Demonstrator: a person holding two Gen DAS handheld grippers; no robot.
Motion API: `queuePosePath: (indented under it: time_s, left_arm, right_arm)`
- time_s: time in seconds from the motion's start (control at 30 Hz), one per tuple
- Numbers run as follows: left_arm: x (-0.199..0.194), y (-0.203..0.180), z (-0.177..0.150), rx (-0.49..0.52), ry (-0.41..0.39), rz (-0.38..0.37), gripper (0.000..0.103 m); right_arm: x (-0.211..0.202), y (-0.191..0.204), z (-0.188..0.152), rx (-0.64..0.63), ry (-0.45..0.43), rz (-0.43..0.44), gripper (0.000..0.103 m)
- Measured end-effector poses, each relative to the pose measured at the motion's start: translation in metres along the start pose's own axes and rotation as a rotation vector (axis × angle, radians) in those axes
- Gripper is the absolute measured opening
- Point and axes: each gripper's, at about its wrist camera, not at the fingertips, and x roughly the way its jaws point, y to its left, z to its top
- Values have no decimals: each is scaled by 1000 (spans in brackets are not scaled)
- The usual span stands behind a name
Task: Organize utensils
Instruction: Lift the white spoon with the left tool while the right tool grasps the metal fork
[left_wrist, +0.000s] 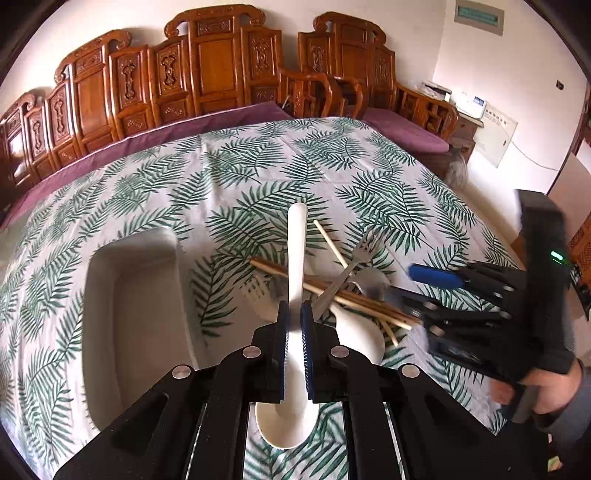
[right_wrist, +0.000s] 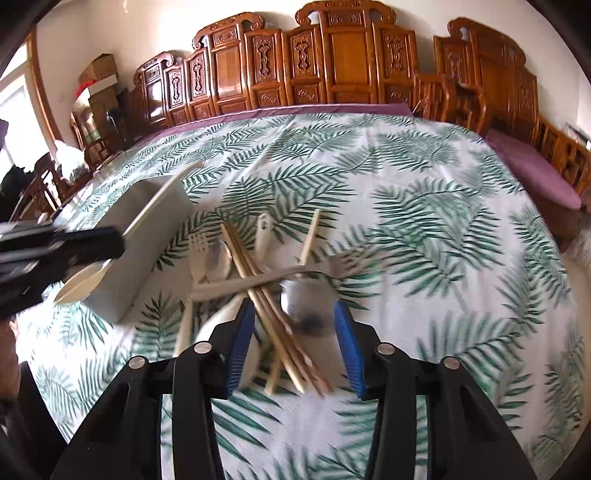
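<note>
White spoon (left_wrist: 295, 280) lengthwise, handle away

Bright, even daylight; window (right_wrist: 14, 122) blown out at the right wrist view's left edge. Soft shadows only. Strong fisheye bending, dark vignette corners. Motion blur on utensil pile (right_wrist: 266, 280) and tablecloth (right_wrist: 443, 258); other gripper (left_wrist: 436, 291) smeared at right in the left view.

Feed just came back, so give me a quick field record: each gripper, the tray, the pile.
left gripper: shut on white spoon, lifted off the cloth
right gripper: open, over the chopsticks
tray: grey, left of the pile, nothing visible inside
pile: chopsticks, metal fork, white fork, crossed on leaf-print tablecloth
</note>
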Motion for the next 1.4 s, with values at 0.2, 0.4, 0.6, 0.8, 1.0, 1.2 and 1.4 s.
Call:
queuePosePath:
  time_s: [0.2,0.4,0.6,0.8,1.0,1.2,1.4]
  left_arm:
    - [-21,19,-8,-27,-34,-13,6]
    - [-36,34,-13,-39,-61,-14,6]
    - [-42,40,-17,-50,-82,-24,6]
    - [-51,48,-21,-67,-99,-32,6]
    - [-57,52,-26,-76,-100,-30,6]
    - [-62,55,-28,-81,-109,-34,6]
    - [-66,55,-28,-74,-122,-37,6]
  right_arm:
    - [35,5,16,65,55,3,44]
    - [53,5,29,126,89,-50,44]
    - [72,4,39,150,152,-182,45]
    - [76,-4,43,198,187,-223,43]
    - [71,-1,47,169,181,-199,8]
    - [66,-10,48,219,234,-131,4]
    - [69,-14,46,318,270,-86,34]
